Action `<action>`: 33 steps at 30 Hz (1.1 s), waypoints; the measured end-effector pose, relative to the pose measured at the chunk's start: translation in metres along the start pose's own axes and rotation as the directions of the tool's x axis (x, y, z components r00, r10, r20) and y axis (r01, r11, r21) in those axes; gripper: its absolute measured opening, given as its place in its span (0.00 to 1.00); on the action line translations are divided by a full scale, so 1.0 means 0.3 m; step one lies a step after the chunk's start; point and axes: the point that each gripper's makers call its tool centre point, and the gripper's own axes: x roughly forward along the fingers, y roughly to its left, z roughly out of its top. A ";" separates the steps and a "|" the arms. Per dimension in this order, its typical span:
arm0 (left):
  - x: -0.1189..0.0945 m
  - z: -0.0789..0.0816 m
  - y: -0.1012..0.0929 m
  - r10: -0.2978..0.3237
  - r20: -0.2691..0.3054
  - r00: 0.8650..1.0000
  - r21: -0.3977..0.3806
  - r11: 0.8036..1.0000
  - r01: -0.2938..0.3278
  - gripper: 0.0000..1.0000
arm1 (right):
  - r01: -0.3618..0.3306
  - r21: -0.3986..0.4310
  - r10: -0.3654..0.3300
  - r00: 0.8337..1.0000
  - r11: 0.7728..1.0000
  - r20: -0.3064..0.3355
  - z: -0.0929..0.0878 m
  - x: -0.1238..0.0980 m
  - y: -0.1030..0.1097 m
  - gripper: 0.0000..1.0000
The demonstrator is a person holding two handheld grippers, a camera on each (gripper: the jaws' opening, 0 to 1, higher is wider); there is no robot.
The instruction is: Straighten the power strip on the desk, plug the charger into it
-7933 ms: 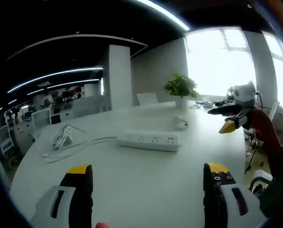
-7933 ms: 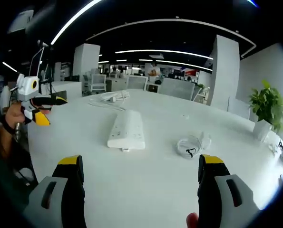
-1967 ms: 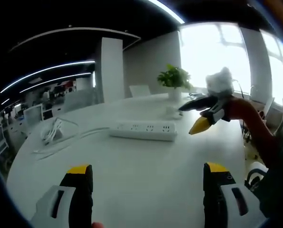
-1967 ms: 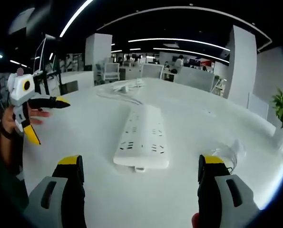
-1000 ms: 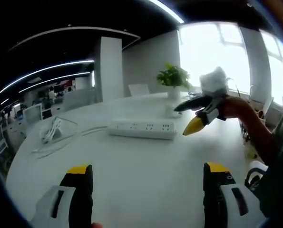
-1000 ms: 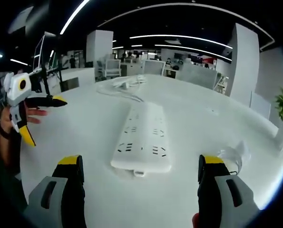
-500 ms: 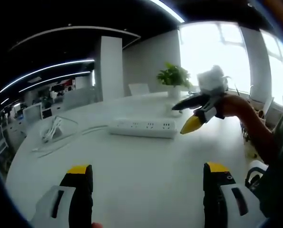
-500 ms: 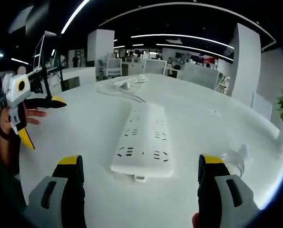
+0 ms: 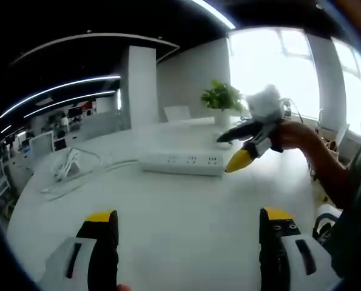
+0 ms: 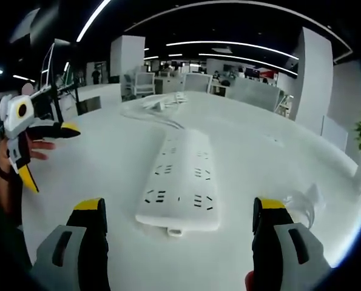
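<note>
A white power strip (image 9: 183, 162) lies flat on the white desk (image 9: 168, 197), its cord running left to a loose coil (image 9: 68, 170). My right gripper (image 9: 230, 147) comes in from the right, held by a hand, open and close above the strip's right end. In the right gripper view the power strip (image 10: 180, 179) lies lengthwise just ahead of my open right gripper (image 10: 179, 209). The white charger with its bundled cable (image 10: 301, 199) rests on the desk to the right of the strip. My left gripper (image 9: 188, 217) is open over bare desk and also appears as the left gripper (image 10: 50, 154) at the left.
A potted plant (image 9: 224, 98) stands at the desk's far edge by the bright window. Chairs, pillars and other desks fill the office behind. The strip's cord (image 10: 156, 106) trails toward the desk's far end. Bare desk surrounds the strip.
My right gripper has moved closer to the power strip's near end, so the strip looks larger in its view. The left gripper has hardly moved. Strip and charger lie where they were.
</note>
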 end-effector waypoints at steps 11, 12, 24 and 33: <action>-0.001 -0.004 0.002 -0.001 -0.001 1.000 -0.002 1.000 0.001 1.00 | -0.020 -0.022 0.019 0.999 1.000 -0.029 0.008 0.036 0.008 1.00; -0.002 -0.004 0.003 0.001 0.000 1.000 -0.003 1.000 -0.001 1.00 | -0.021 -0.024 0.020 0.999 0.999 -0.028 0.012 0.039 0.007 1.00; -0.006 -0.012 0.017 0.005 -0.002 1.000 -0.011 1.000 -0.005 1.00 | -0.032 -0.024 0.031 0.998 0.999 -0.051 0.004 0.078 0.007 1.00; -0.004 -0.015 0.025 0.010 -0.003 1.000 -0.016 1.000 -0.010 1.00 | -0.051 -0.017 0.050 0.997 0.999 -0.061 0.002 0.099 0.009 1.00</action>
